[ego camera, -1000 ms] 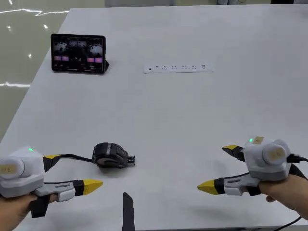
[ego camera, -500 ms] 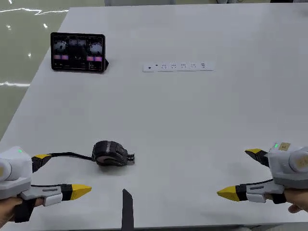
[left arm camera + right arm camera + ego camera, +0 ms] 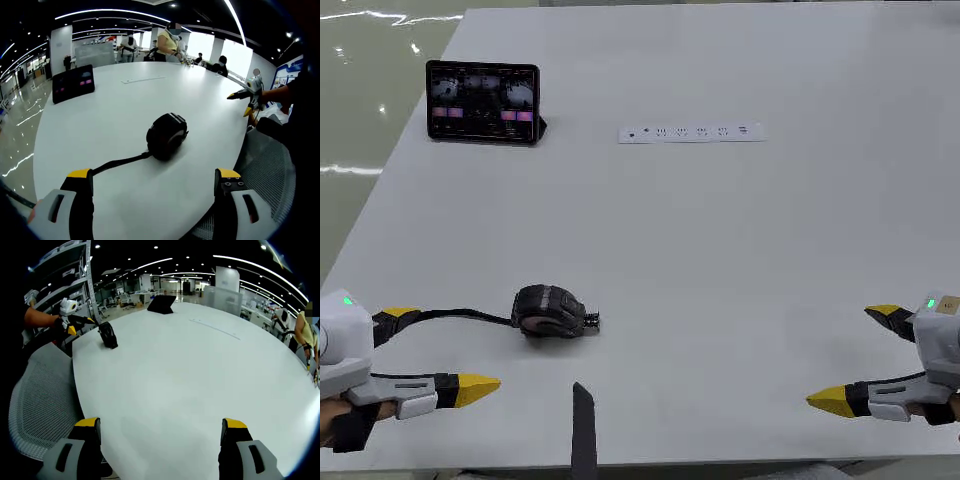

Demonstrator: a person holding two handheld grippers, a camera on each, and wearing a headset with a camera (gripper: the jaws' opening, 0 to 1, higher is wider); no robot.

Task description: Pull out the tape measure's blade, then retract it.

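The bench (image 3: 740,230) is broad and white. A tablet (image 3: 483,102) stands at the upper left of the head view, and a power strip (image 3: 691,133) lies at upper centre.

The left gripper (image 3: 445,348) is at lower left and the right gripper (image 3: 850,356) at lower right. The jaws of both are apart and hold nothing.

The tape measure (image 3: 548,311) lies on the bench left of centre, near the left gripper. Its strap (image 3: 460,317) runs toward that gripper.

Recommended procedure:
1. Clamp the case with the left gripper.
2. Bring the right gripper across to the blade tip (image 3: 592,321), which appears to be on the case's right side.
3. Pinch it squarely and pull level.
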